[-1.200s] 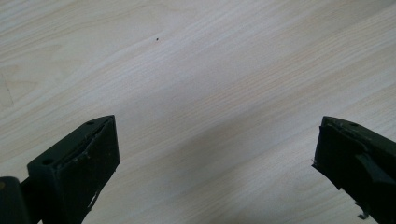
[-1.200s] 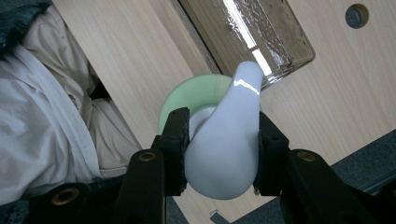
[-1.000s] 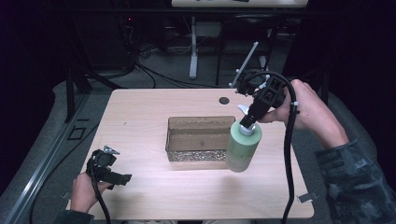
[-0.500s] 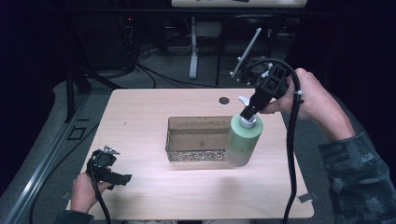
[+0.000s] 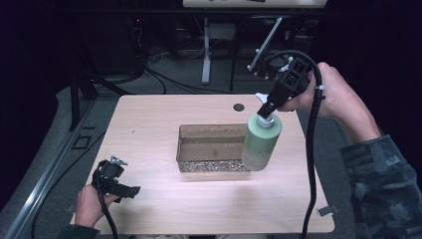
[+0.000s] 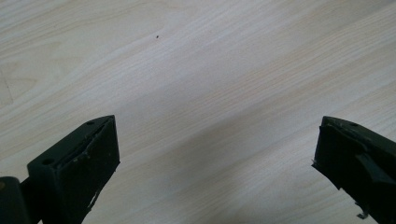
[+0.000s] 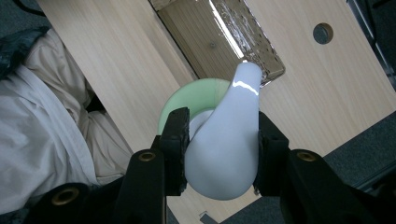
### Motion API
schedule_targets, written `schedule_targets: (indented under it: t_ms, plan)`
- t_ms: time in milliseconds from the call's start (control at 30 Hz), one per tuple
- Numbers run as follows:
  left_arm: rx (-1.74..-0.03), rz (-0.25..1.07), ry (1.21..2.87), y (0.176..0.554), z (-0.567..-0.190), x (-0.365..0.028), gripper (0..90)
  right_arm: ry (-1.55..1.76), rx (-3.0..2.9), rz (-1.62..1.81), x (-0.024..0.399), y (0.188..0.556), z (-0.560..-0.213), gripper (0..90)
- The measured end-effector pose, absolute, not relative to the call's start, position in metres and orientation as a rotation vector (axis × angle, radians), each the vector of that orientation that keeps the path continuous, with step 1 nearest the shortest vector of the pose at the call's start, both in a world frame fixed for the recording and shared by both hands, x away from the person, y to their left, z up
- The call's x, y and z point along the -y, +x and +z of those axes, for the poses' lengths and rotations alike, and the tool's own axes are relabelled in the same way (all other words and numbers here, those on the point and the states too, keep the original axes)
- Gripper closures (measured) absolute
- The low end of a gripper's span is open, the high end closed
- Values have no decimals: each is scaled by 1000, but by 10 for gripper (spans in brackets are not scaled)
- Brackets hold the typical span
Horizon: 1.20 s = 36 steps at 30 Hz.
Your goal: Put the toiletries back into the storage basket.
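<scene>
Right tool [image 5: 265, 108]: it is pinching the white pump head [image 7: 229, 149] of the green bottle [image 5: 261, 142]; in the right gripper view both black jaws are pressing flat against the sides of the pump head, whose spout is pointing away from the camera.
Right hand [image 5: 333, 97]: it is gripping the tool's body from the far right side of the table, with the black cable [image 5: 312, 149] trailing down toward the near edge.
Green bottle: it is hanging from its pump head, clear of the table top, tilted slightly, just at the right end of the cardboard box [image 5: 211, 148] and overlapping that end in the high view.
Cardboard box: it is sitting open near the middle of the table [image 5: 149, 124], with a shiny, speckled lining along its near wall; in the right gripper view [image 7: 219, 42] it is lying beyond the bottle.
Left tool [image 5: 117, 181]: it is resting low at the near left corner of the table, held by the left hand [image 5: 89, 204]; in the left gripper view its jaws are standing spread wide, with bare wood between them.
Table hole [image 5: 239, 107]: a small round dark opening is lying near the far edge, just left of the right tool.
Sleeve [image 5: 383, 184]: a camouflage-patterned sleeve is covering the right forearm.
</scene>
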<state>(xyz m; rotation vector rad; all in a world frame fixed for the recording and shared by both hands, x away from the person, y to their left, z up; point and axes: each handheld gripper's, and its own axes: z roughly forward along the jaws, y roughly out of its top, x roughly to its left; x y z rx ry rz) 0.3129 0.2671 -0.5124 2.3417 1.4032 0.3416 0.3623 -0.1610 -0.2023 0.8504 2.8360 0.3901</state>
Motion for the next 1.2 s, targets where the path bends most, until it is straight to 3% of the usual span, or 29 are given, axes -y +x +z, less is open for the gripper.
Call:
schedule_targets:
  t_ms: [1200]
  plan:
    - [-1383, 321, 2371, 315, -514, -265, 1, 925, -2803, 403, 153, 400, -209, 632]
